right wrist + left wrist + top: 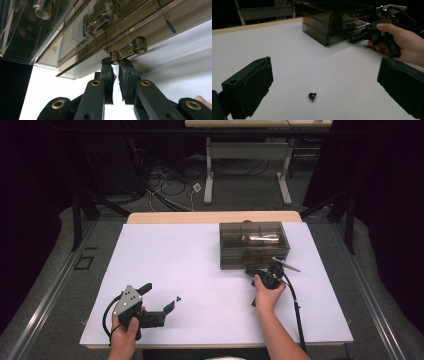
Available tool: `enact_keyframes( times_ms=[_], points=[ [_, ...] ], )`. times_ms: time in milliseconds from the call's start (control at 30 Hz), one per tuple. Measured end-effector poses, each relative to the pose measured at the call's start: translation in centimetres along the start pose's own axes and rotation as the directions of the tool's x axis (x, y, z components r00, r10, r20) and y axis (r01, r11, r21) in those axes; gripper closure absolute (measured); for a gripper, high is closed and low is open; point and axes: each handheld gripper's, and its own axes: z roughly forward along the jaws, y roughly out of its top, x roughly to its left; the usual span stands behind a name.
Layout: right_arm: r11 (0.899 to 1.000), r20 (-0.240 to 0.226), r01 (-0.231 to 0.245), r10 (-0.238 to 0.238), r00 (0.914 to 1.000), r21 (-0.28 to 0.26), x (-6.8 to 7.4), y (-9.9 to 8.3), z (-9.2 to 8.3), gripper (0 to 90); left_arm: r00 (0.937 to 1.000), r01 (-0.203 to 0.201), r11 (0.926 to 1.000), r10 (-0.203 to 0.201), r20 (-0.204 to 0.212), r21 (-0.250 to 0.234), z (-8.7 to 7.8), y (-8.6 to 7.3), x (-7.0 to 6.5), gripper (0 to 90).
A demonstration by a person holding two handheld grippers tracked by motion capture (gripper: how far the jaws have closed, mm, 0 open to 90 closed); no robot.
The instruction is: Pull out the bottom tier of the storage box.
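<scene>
L claw (322, 82) released over small black bit (312, 96); R claw (115, 65) pinching drawer handle (127, 50), seemingly at box (254, 245) front edge.

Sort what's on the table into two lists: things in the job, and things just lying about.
In the job:
- right tongs, shut on the lowest drawer's handle
- smoky drawer box

Lying about:
- small black part on the white tabletop
- left tongs, open, holding nothing

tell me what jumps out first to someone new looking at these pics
The smoky see-through drawer box at the far right of the white table, with the right gripper pinched on its bottom drawer's handle. Nearer, the left gripper hangs open beside a tiny black part lying alone.
</scene>
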Motion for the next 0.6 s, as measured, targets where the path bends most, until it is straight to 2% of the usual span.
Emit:
enact_keyframes(
  times_ms=[100, 133, 233, 333, 367, 500, 533, 600],
  points=[
    [1.0, 0.001, 0.019, -0.019, 0.9998, -0.009, -0.15, -0.19, -0.08, 83.0, 1.0, -0.001, 1.0, 0.001, 0.0, -0.001, -0.01, 0.01, 0.0, 0.4],
    [1.0, 0.003, 0.014, -0.014, 0.9999, 0.007, -0.08, -0.17, -0.2, 83.0, 1.0, -0.001, 1.0, 0.001, 0.0, -0.001, -0.01, 0.01, -0.01, 0.4],
    [0.999, 0.0, 0.028, -0.028, 0.9996, -0.015, -0.15, -0.34, -0.16, 83.0, 1.0, -0.002, 1.0, 0.002, 0.001, 0.0, -0.01, 0.01, -0.01, 0.4],
    [1.0, -0.001, 0.025, -0.025, 0.9997, -0.004, -0.13, -0.43, -0.35, 83.0, 1.0, -0.001, 1.0, 0.001, 0.001, -0.001, -0.01, 0.01, -0.01, 0.4],
    [1.0, -0.005, 0.01, -0.01, 0.9999, 0.0, -0.11, -0.44, -0.45, 83.0, 1.0, -0.002, 1.0, 0.002, 0.0, -0.001, -0.01, 0.0, -0.01, 0.4],
    [1.0, -0.004, 0.03, -0.03, 0.9995, -0.008, -0.28, -0.62, -0.5, 83.0, 1.0, 0.0, 1.0, 0.0, 0.001, -0.001, 0.0, 0.0, -0.02, 0.4],
    [0.999, -0.001, 0.035, -0.035, 0.9994, 0.004, -0.31, -0.63, -0.6, 83.0, 1.0, 0.0, 1.0, 0.0, 0.001, -0.002, 0.01, 0.0, -0.03, 0.4],
    [1.0, -0.009, 0.025, -0.025, 0.9996, -0.008, -0.27, -0.71, -0.62, 83.0, 1.0, 0.001, 1.0, -0.001, 0.002, -0.002, 0.01, 0.0, -0.06, 0.4]
  ],
)
